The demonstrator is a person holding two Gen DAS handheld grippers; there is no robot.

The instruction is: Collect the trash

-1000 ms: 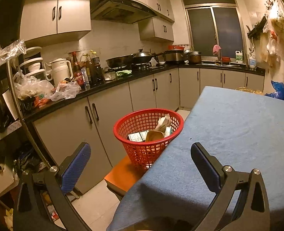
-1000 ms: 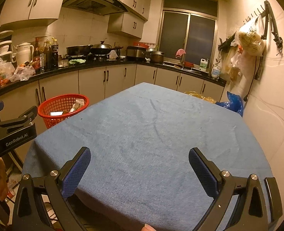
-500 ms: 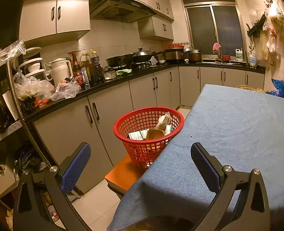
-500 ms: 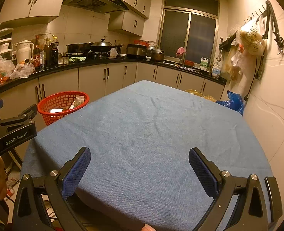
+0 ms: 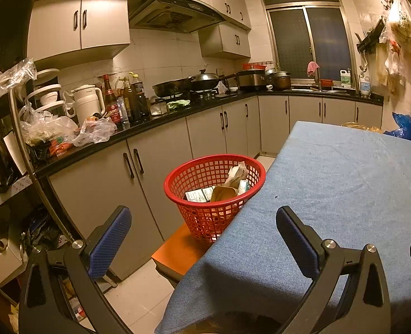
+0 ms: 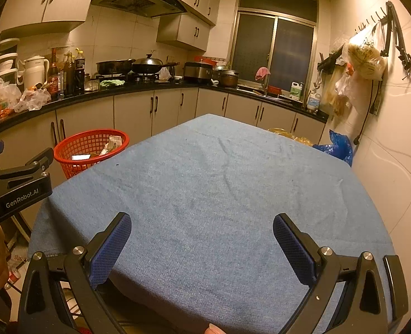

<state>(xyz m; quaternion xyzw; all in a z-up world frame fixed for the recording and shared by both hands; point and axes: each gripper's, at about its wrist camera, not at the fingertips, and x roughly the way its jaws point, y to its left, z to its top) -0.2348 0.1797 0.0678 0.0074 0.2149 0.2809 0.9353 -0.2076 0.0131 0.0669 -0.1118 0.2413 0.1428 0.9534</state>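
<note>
A red mesh basket (image 5: 194, 171) (image 6: 66, 153) stands on an orange stool (image 5: 177, 253) at the left side of the blue-clothed table (image 5: 344, 194) (image 6: 219, 181). Inside it lie several pieces of trash (image 5: 227, 188): wrappers, a small box and a tan piece. My left gripper (image 5: 202, 233) hangs open near the table's front left corner, short of the basket, with nothing between its fingers. My right gripper (image 6: 201, 239) is open above the table's near edge, empty too. The left gripper's body (image 6: 16, 189) shows at the left of the right wrist view.
Grey cabinets under a black counter (image 5: 149, 122) run along the left and back, crowded with bottles, a kettle, pans and plastic bags. A blue bag (image 6: 336, 146) lies at the table's far right by the wall. Bags hang from wall hooks (image 6: 364, 55).
Both cameras drifted slightly; the basket and table sit a little lower and nearer in view. Both grippers stay open and empty.
</note>
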